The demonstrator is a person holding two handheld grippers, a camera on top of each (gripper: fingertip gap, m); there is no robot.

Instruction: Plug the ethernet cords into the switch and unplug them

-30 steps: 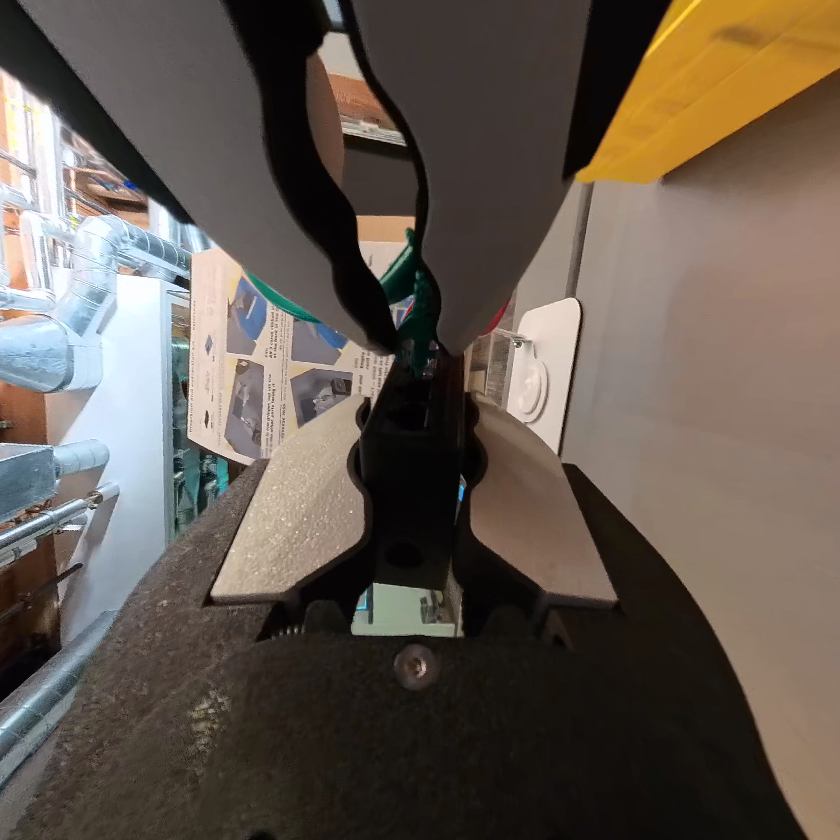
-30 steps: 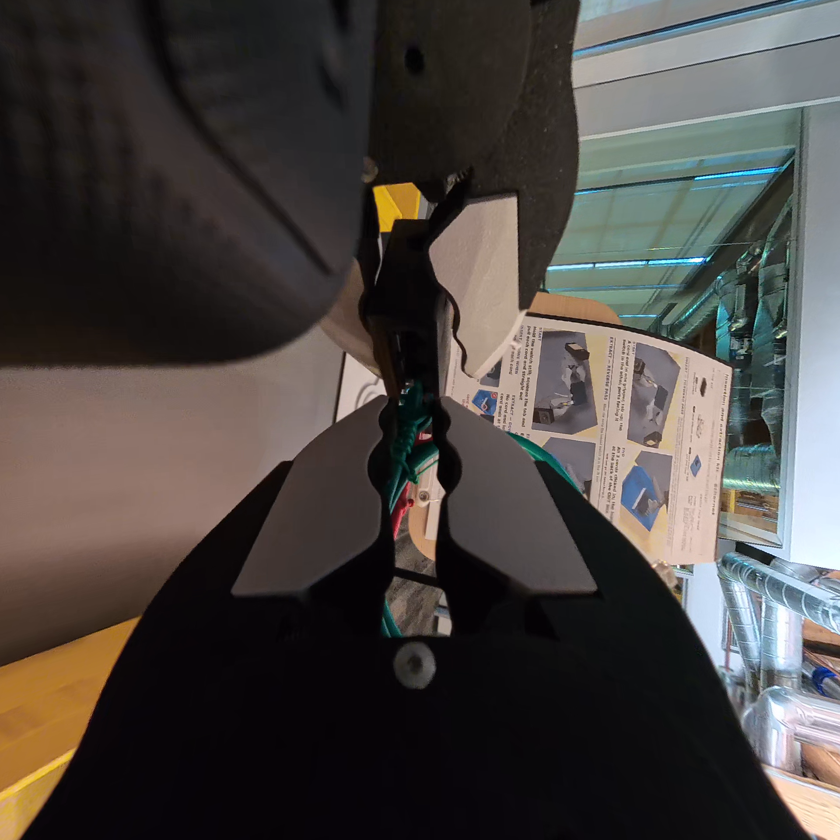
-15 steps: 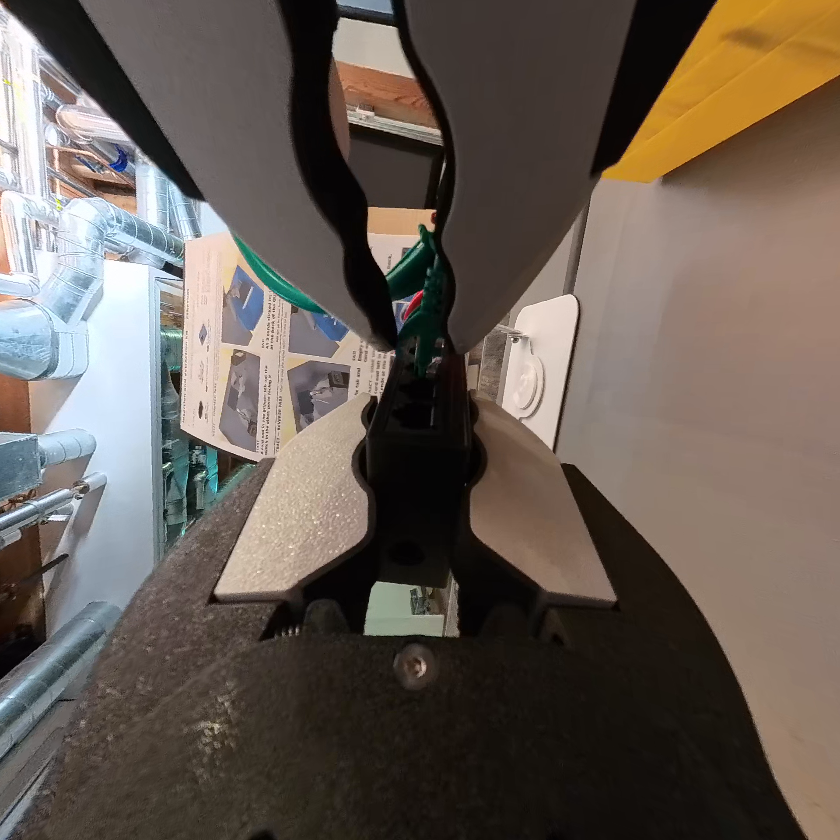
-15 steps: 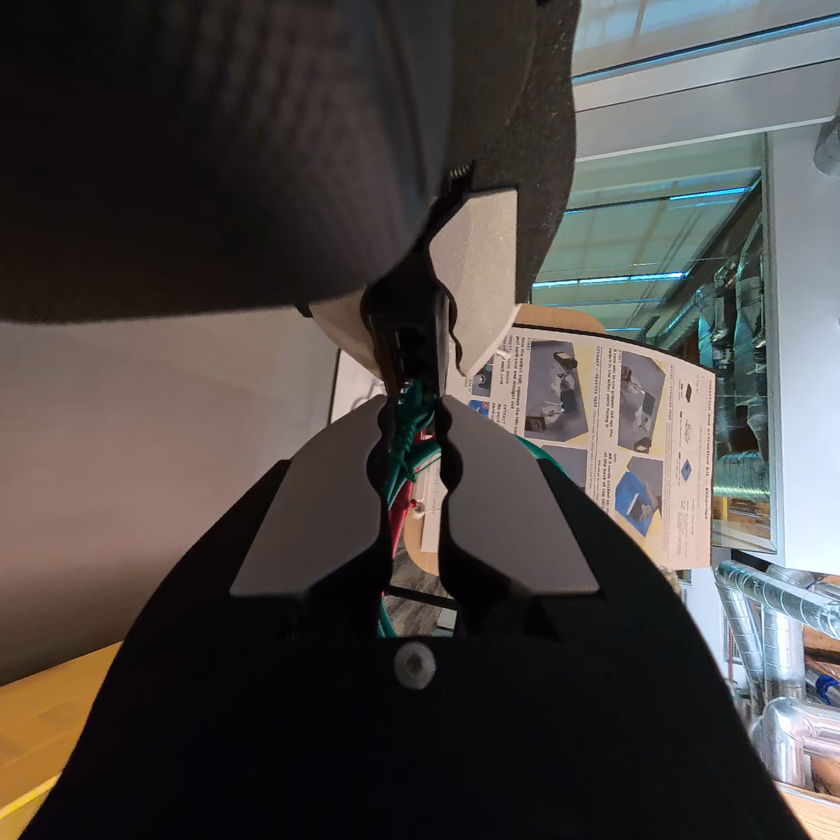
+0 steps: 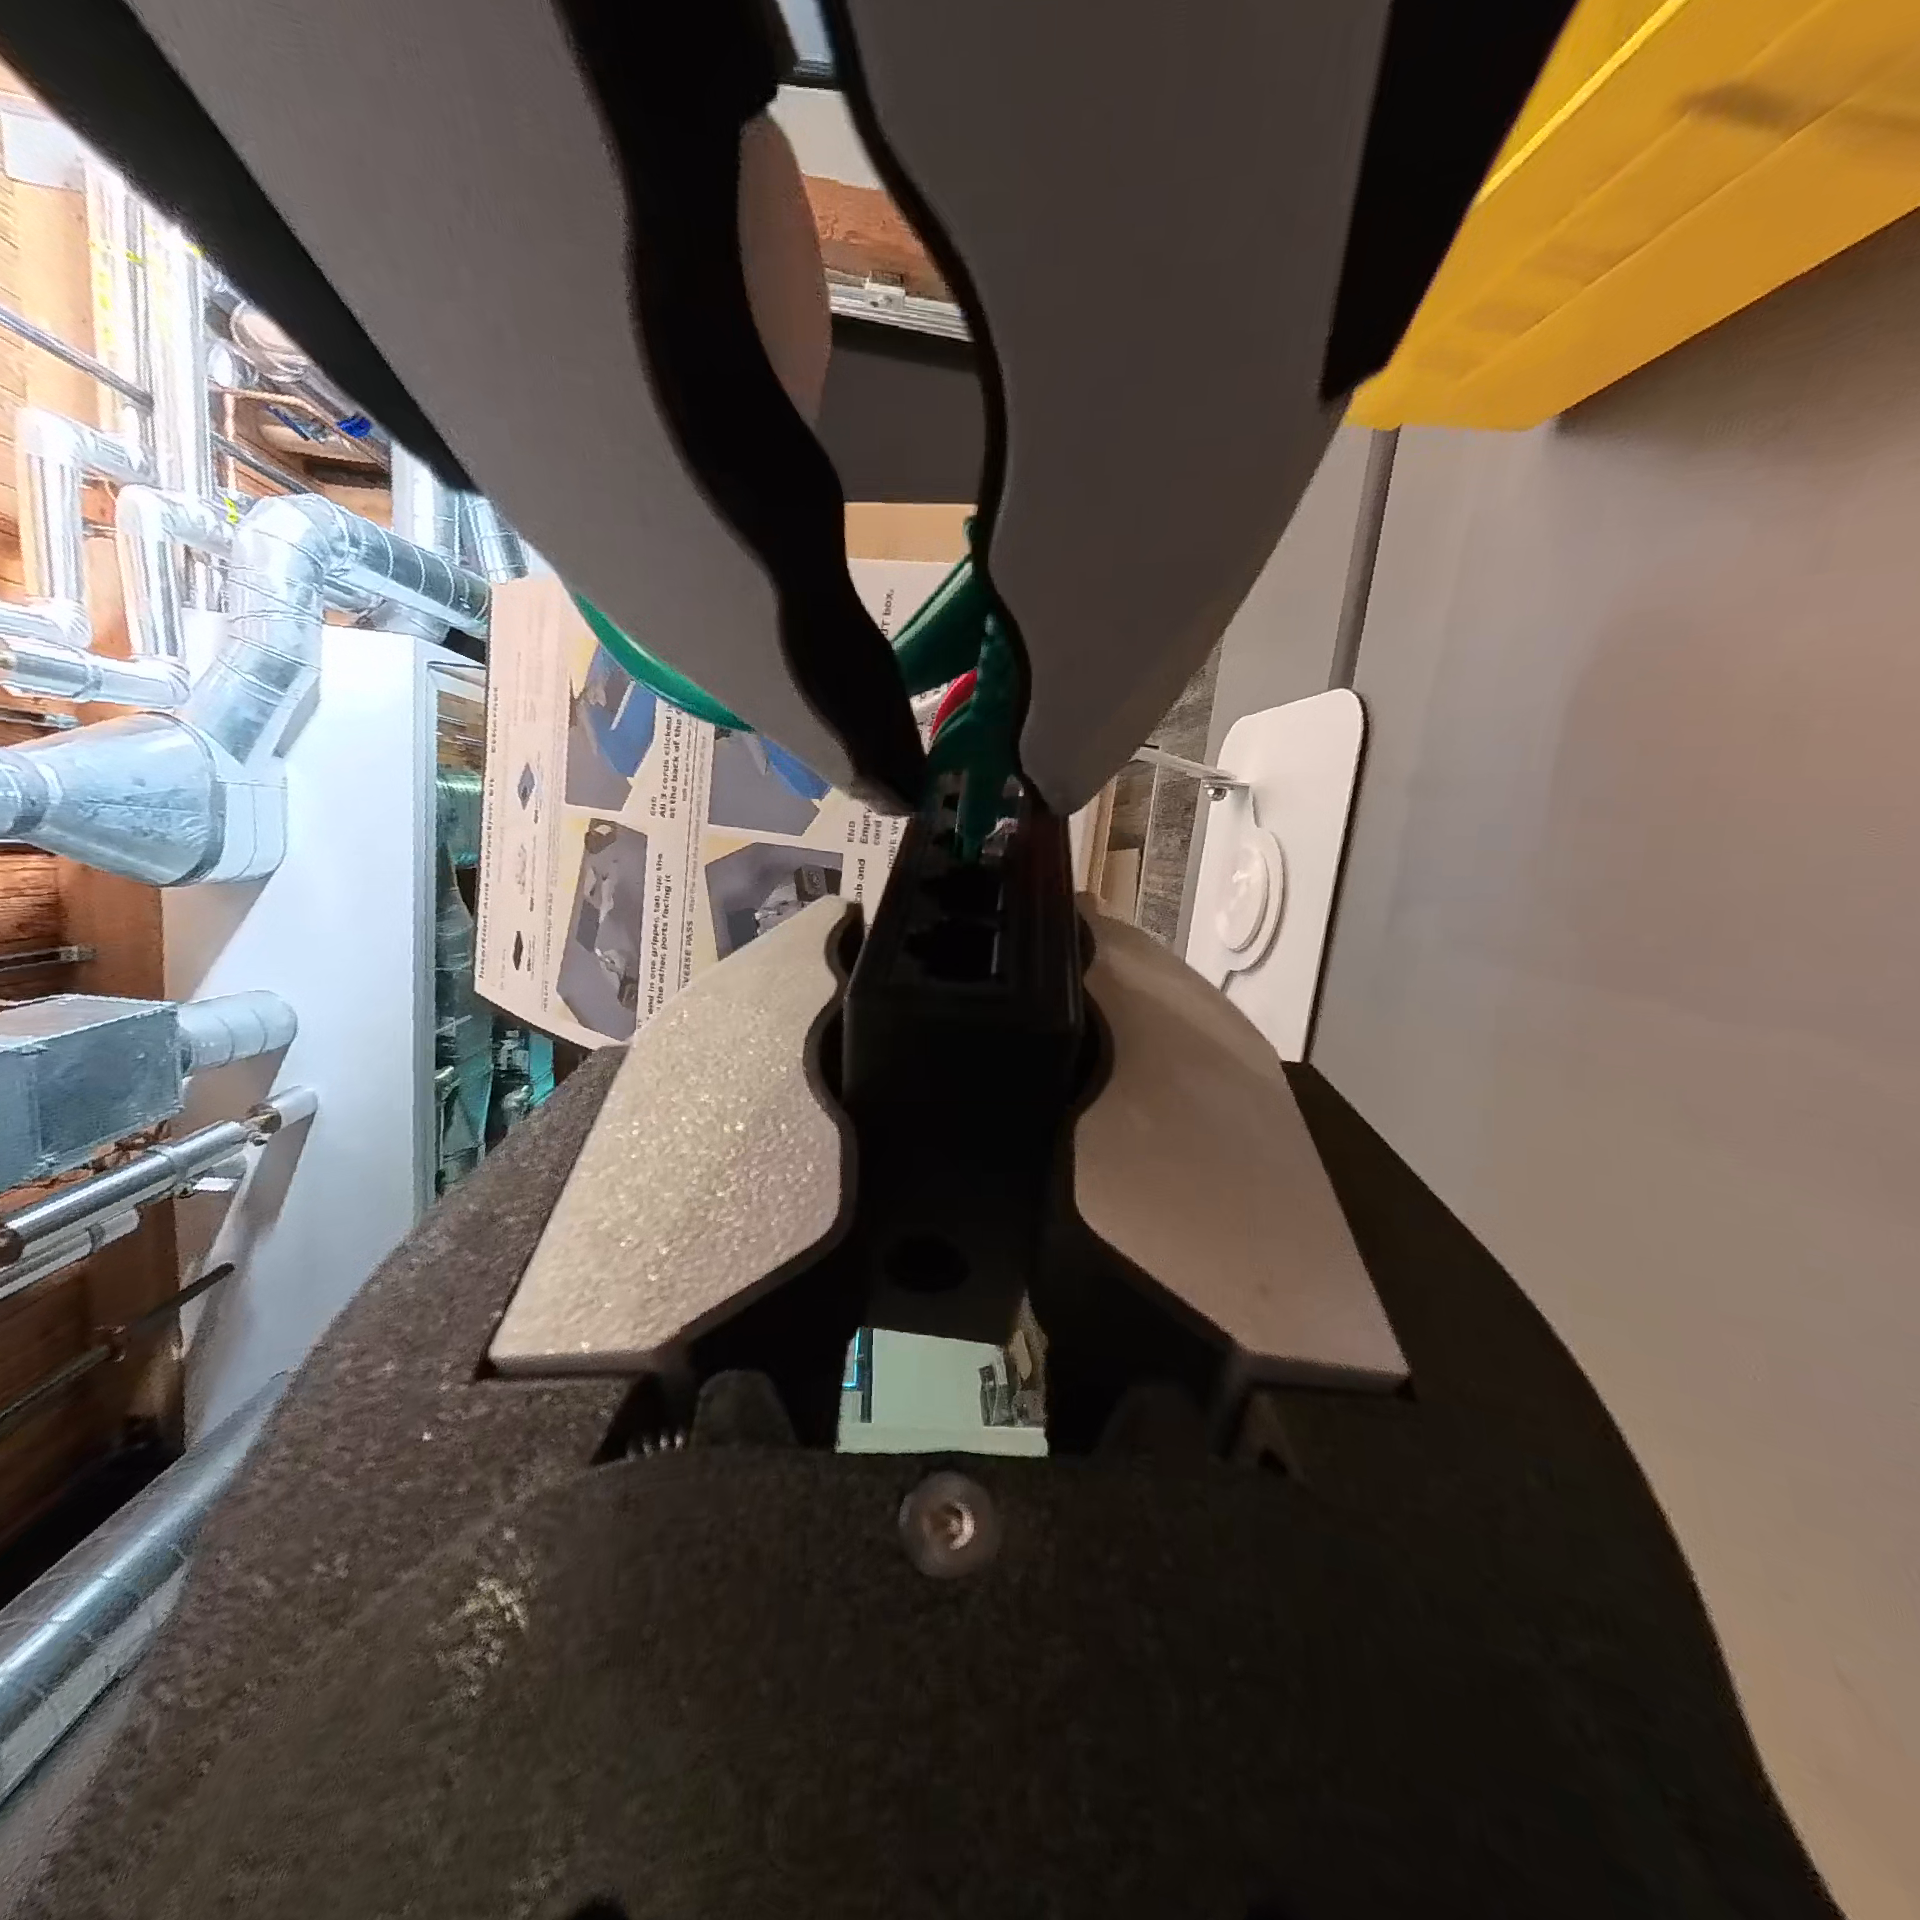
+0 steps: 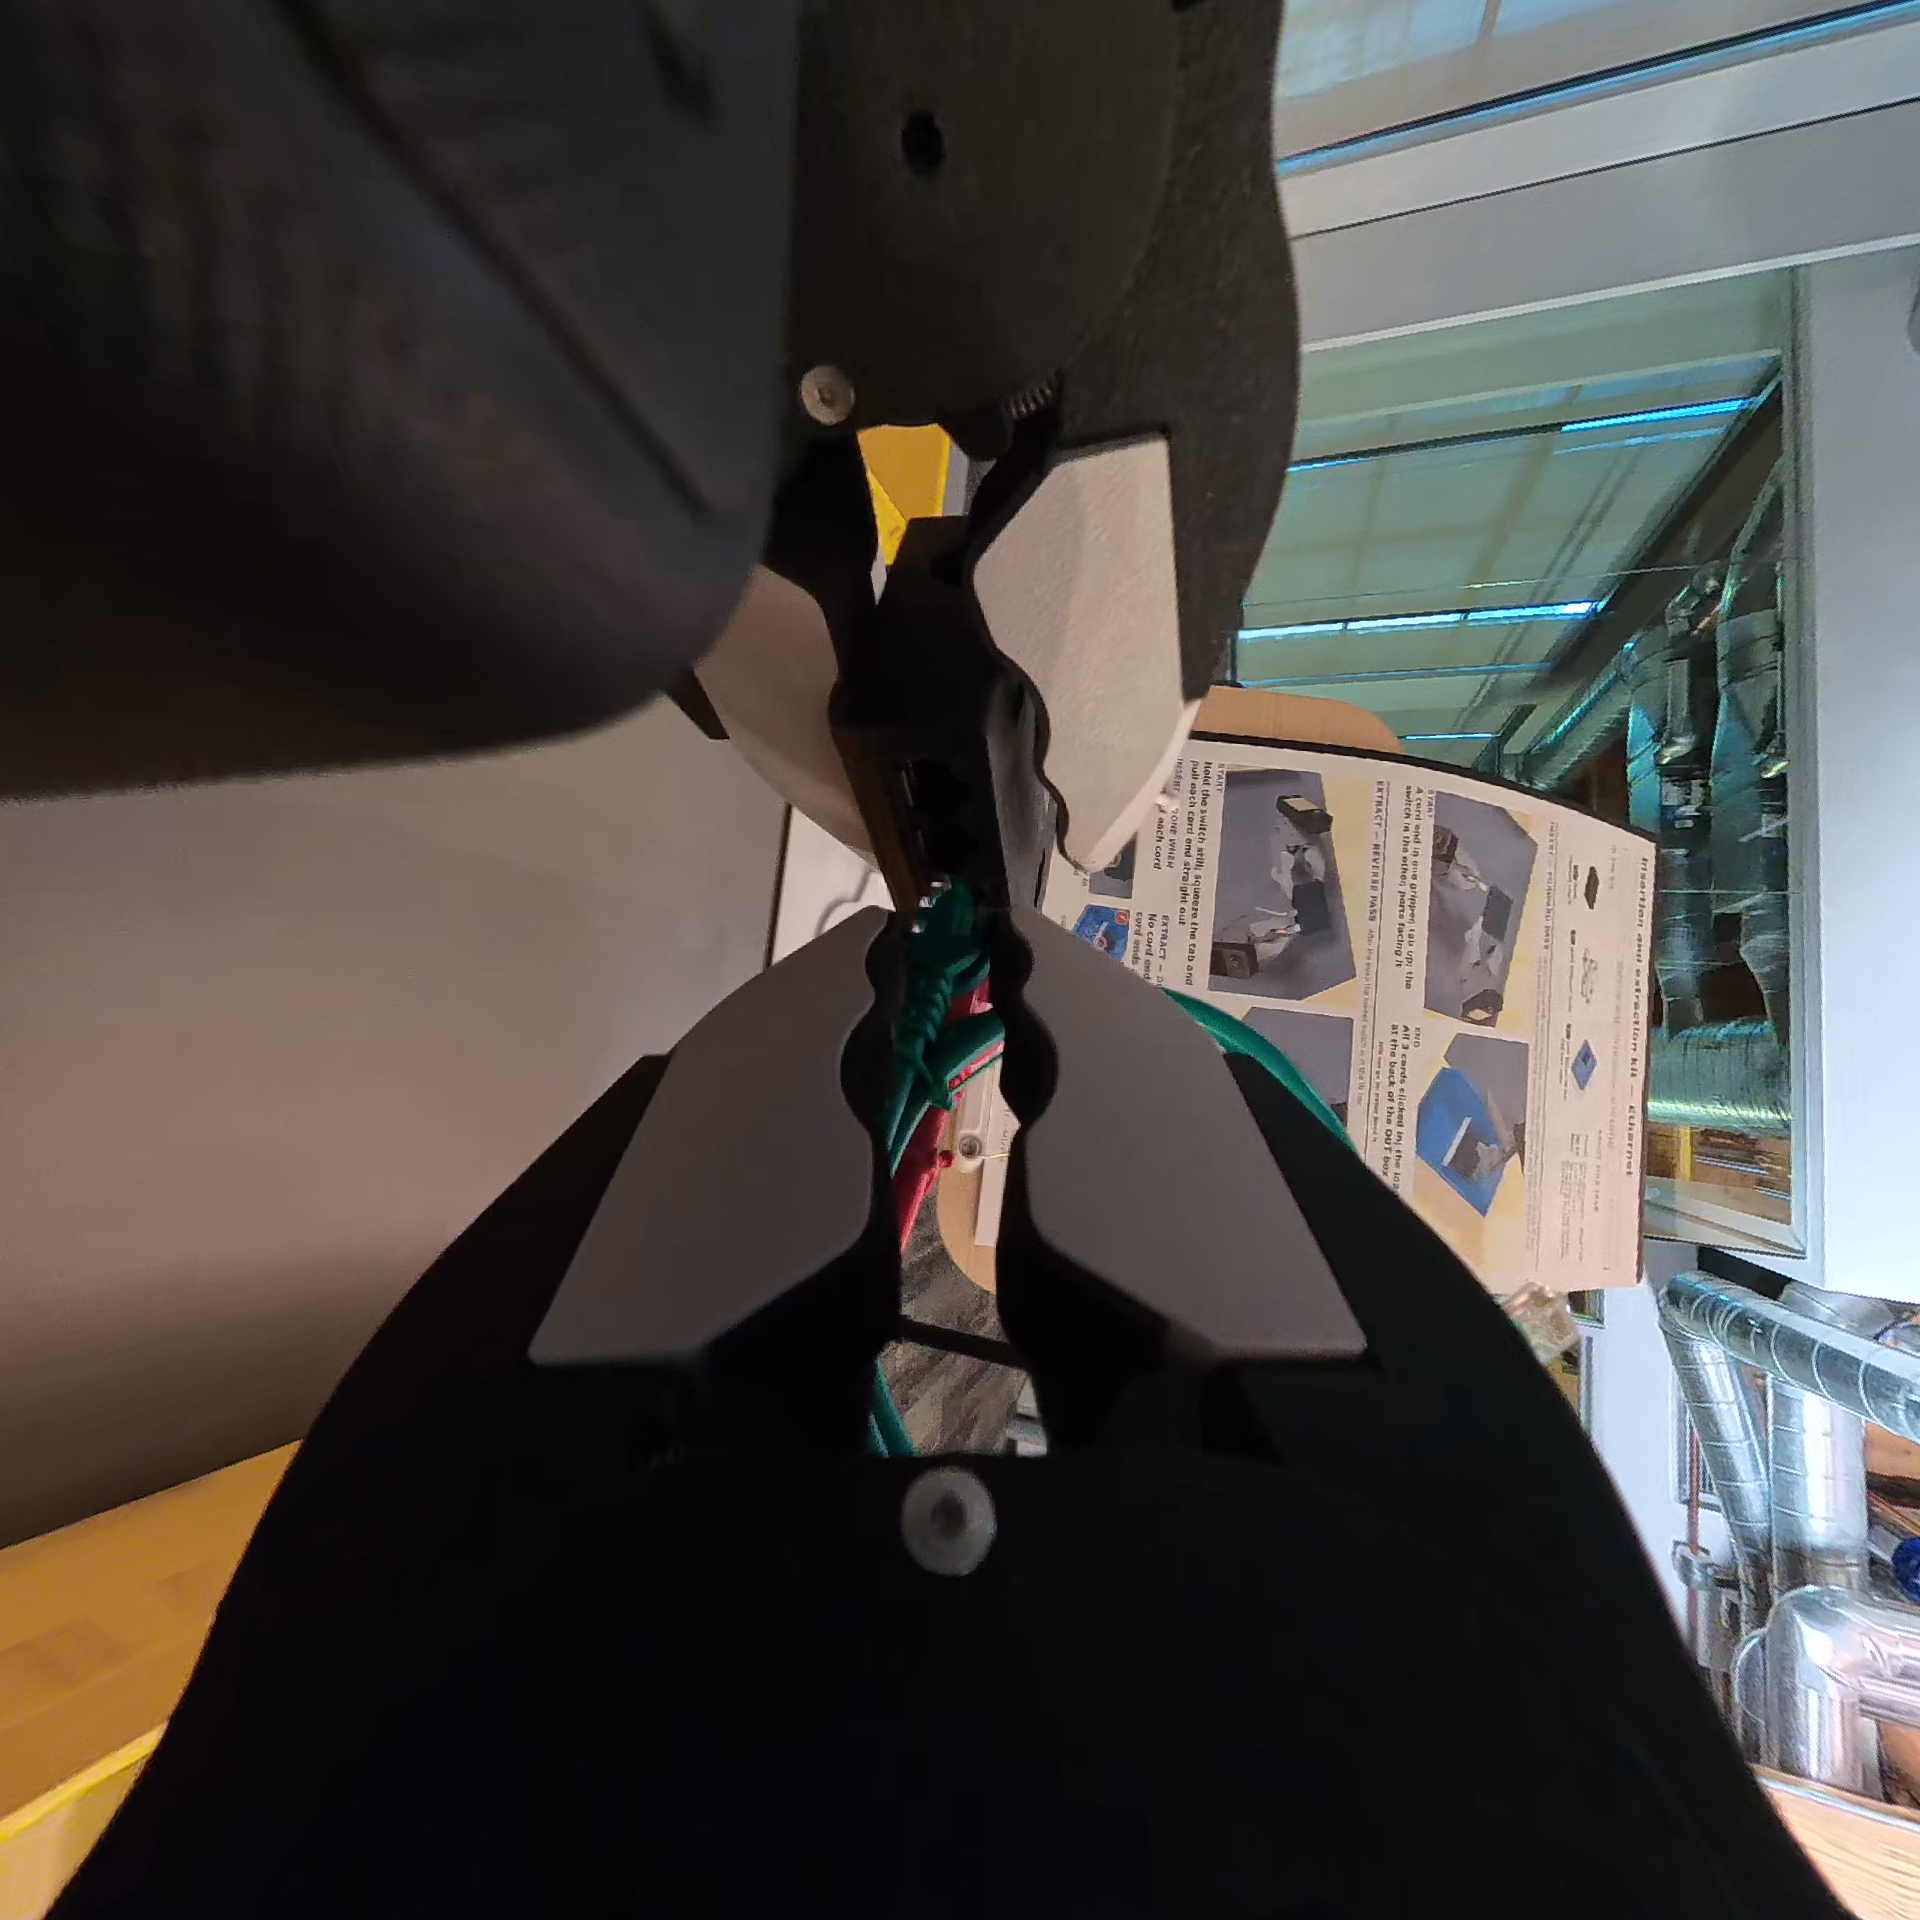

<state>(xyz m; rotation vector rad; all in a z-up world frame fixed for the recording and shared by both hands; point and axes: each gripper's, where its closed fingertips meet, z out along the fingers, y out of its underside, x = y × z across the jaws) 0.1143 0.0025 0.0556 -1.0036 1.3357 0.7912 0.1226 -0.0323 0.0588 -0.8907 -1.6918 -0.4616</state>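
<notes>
My left gripper (image 5: 961, 925) is shut on a small black switch (image 5: 956, 1049) and holds it in the air with its row of ports facing my right gripper. My right gripper (image 5: 971, 795) comes in from the top of the left wrist view, shut on the boot of a green ethernet cord (image 5: 982, 717). The cord's clear plug sits at the switch's far port; how deep it sits is hidden. In the right wrist view my right gripper (image 6: 951, 925) pinches the green cord (image 6: 925, 1008), a red cord (image 6: 971, 1023) hangs beside it, and the switch (image 6: 920, 717) is just beyond, in the left gripper (image 6: 966, 831).
A printed instruction sheet (image 6: 1455, 997) stands behind the grippers. A grey wall (image 5: 1621, 935) with a white plate (image 5: 1283, 852) runs along one side. A yellow edge (image 5: 1621, 239) lies near it. Silver pipes (image 5: 208, 748) fill the far side. Less than 4 cm separates the two grippers' tips.
Both grippers have shifted a little together and stay shut. More of the switch's ports show now, and the green plug stays at the far port.
</notes>
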